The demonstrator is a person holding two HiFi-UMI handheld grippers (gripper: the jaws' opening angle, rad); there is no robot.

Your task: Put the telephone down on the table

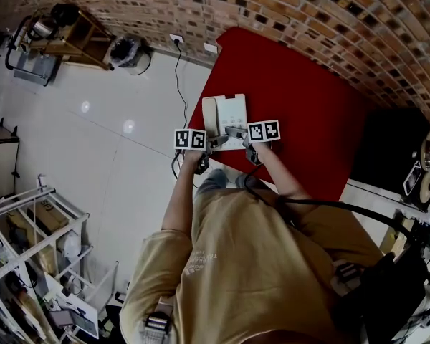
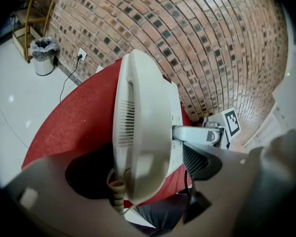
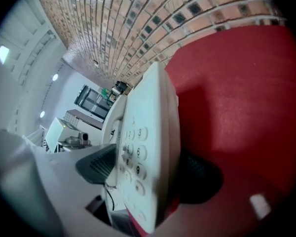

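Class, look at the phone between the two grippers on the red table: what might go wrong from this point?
The telephone sits at the red table's near edge, so it may slip off. The coiled cord hangs beside the left gripper's fingers and might snag as they pull back. The right gripper straddles the keypad side; a skewed retreat might drag the telephone.

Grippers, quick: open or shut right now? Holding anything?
Left gripper: looks open, telephone between its jaws, not squeezed.
Right gripper: open, the telephone between its jaws too.
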